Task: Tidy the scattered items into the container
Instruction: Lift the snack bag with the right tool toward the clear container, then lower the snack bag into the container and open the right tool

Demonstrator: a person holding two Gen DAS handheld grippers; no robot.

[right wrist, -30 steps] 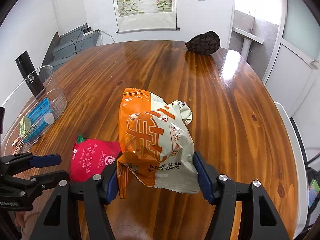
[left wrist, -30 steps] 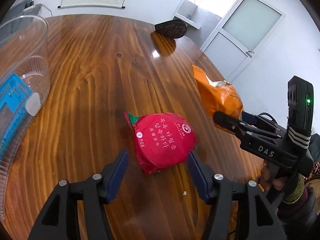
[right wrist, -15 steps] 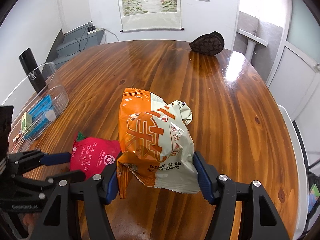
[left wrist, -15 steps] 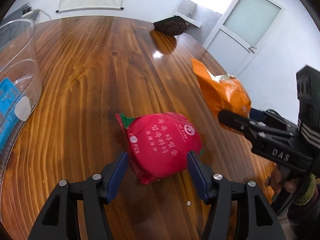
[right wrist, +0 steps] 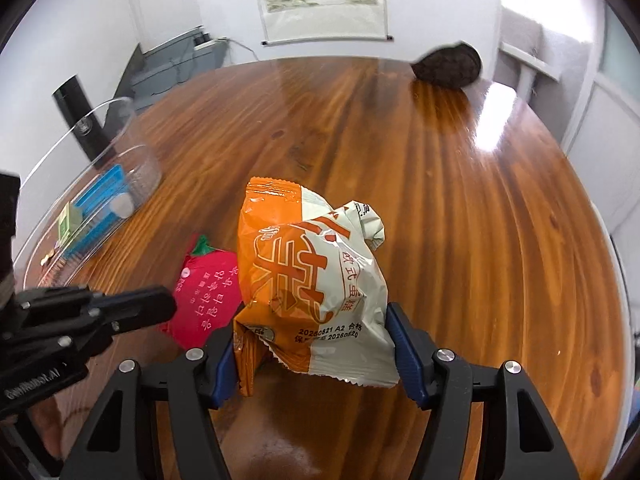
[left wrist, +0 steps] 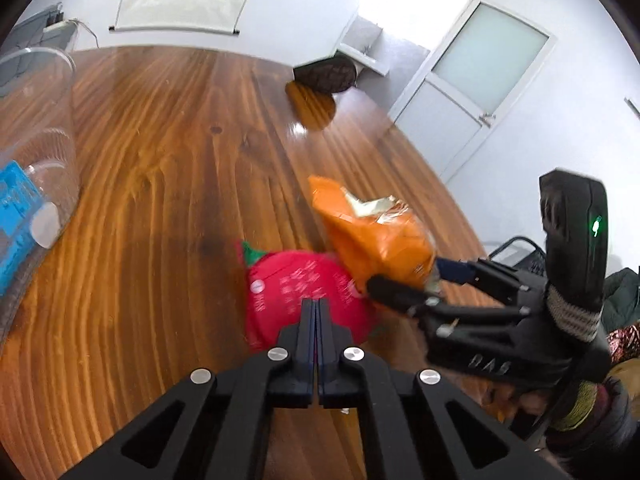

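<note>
On the glossy wood-grain bench point(right wrist: 460, 208), a clear plastic container point(right wrist: 132, 160) at frame left holds a blue block, while the right gripper point(right wrist: 312, 354) fingers clamp a crinkled orange-and-white packet point(right wrist: 316, 276) beside the left gripper point(left wrist: 318, 308), fingers pinched narrow on a smooth red pouch point(left wrist: 296, 292).
</note>
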